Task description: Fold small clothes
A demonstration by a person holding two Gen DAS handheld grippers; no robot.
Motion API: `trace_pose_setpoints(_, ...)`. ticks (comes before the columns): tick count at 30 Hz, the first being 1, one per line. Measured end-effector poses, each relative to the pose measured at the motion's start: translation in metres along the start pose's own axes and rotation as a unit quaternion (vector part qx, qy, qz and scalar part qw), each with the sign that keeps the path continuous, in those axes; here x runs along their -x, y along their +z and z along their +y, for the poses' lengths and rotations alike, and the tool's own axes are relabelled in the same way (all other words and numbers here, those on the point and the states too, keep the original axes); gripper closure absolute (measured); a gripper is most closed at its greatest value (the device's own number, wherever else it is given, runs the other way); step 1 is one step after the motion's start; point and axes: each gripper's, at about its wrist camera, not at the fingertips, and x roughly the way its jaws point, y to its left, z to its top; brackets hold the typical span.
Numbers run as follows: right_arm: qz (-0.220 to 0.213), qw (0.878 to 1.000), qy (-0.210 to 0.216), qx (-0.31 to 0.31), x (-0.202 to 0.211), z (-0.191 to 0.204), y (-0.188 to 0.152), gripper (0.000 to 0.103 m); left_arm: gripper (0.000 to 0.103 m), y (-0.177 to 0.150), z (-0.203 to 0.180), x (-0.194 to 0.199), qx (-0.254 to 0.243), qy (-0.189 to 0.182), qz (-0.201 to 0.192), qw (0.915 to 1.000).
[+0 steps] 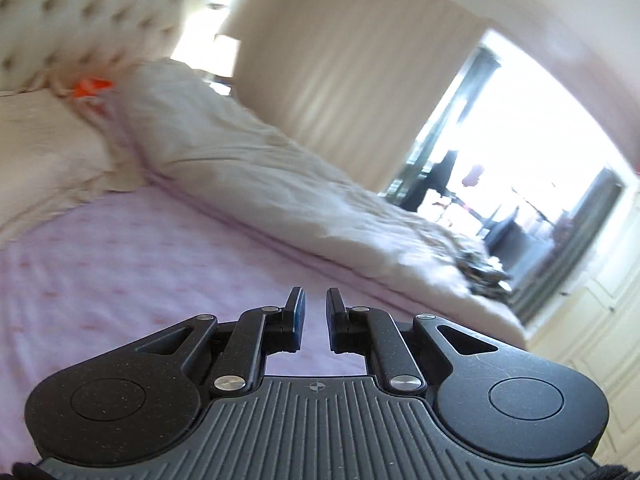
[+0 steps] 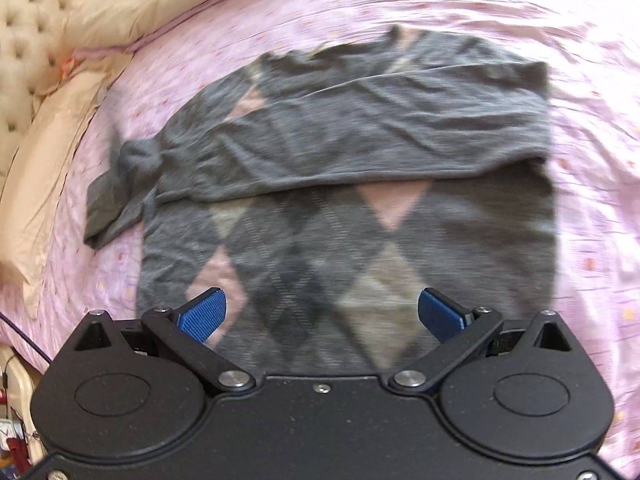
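Hovering your right tongs (image 2: 322, 312) spread wide above the grey argyle sweater (image 2: 348, 184), sweater flat on the pink bed sheet (image 2: 592, 60), one sleeve folded across, your left tongs (image 1: 316, 320) narrowly parted, gripping nothing, over bare sheet

The right hand-held gripper (image 2: 322, 312) hangs over a grey argyle sweater (image 2: 348, 184) spread flat on the bed's pink sheet (image 2: 592, 160), its blue-padded fingers (image 2: 202, 314) set wide apart with nothing between them. One sleeve (image 2: 360, 120) is folded across the sweater's chest; the other sleeve (image 2: 116, 204) lies bunched off to the left. Cream pillows (image 2: 44, 168) sit against a tufted headboard (image 2: 28, 28) at the left edge.
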Motion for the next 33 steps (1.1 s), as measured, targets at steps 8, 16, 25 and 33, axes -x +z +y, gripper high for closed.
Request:
trace_pose_setpoints(8,-0.014,1.0,-0.007,-0.021,0.02,-0.062,0.008,0.001,0.086,-0.074,-0.093,-0.079,-0.034,-0.026,0.081,0.9958)
trace_pose_setpoints(16,-0.014,1.0,-0.01,0.002,0.014,-0.077,0.027,0.001,0.058,-0.15,-0.069,-0.099,-0.095,0.095,0.195,0.9715)
trace_pose_setpoints(25,-0.079,0.995,-0.021,0.064,0.009,-0.016,0.064,0.001,0.056,-0.155,0.014,-0.109,-0.063,0.213,0.247,0.9433)
trace_pose_setpoints(33,-0.033,0.994,0.033,0.102,-0.033,0.057,0.126,0.019,0.056,-0.156,0.069,-0.146,-0.031,0.245,0.283,0.927)
